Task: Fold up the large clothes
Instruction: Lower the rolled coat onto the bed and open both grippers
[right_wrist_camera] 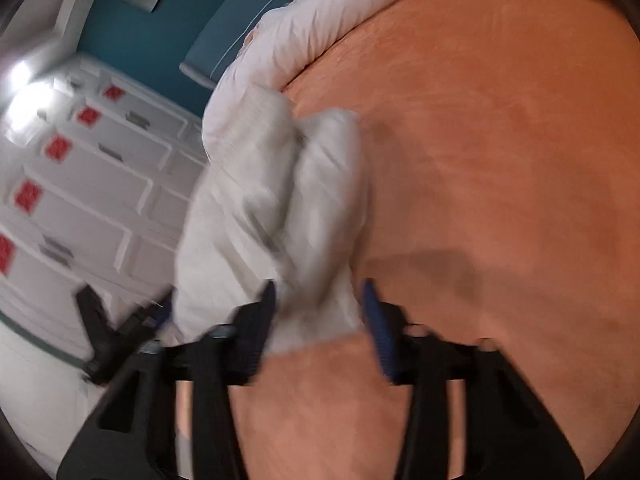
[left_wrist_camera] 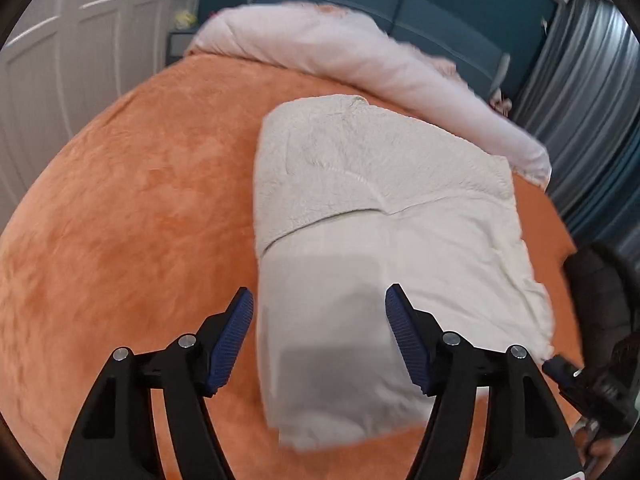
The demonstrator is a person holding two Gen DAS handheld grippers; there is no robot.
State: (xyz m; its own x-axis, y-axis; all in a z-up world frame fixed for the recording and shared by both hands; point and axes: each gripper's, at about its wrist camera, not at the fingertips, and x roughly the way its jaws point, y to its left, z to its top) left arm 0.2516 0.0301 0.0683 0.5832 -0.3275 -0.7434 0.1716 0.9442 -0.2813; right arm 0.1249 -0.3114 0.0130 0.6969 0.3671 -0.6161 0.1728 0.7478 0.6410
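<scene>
Left gripper [left_wrist_camera: 320, 340]: jaws stood wide open, nothing between the blue pads [left_wrist_camera: 234, 340]. It hung over the near end of the white garment [left_wrist_camera: 380, 220], pointing down at it, and the pads were not touching the cloth.

Right gripper [right_wrist_camera: 320, 320]: jaws were closed on the garment's near corner. In the right wrist view, bunched white cloth [right_wrist_camera: 280, 200] filled the gap between the pads, which sat against it on both sides. That frame was heavily blurred, so the exact contact was hard to read. The left wrist view agreed: the right gripper's tip [left_wrist_camera: 560, 368] sat right at the garment's lower right corner.

Garment: folded into a rough rectangle, lying on the bed's orange cover [left_wrist_camera: 140, 200], right of centre in the left view. The far half showed a fleecy, textured face and the near half a smoother one, with a fold line running across between them. The near right corner was the only part in a grip. The rest lay flat on the cover.

Surroundings: a rolled pink duvet [left_wrist_camera: 340, 52] lay along the far edge of the bed, just beyond the garment. A teal headboard [left_wrist_camera: 400, 12] stood behind it, with white wardrobe doors [left_wrist_camera: 80, 60] on the left and a grey curtain [left_wrist_camera: 580, 100] on the right. White drawers with red labels [right_wrist_camera: 88, 184] showed in the right wrist view.
</scene>
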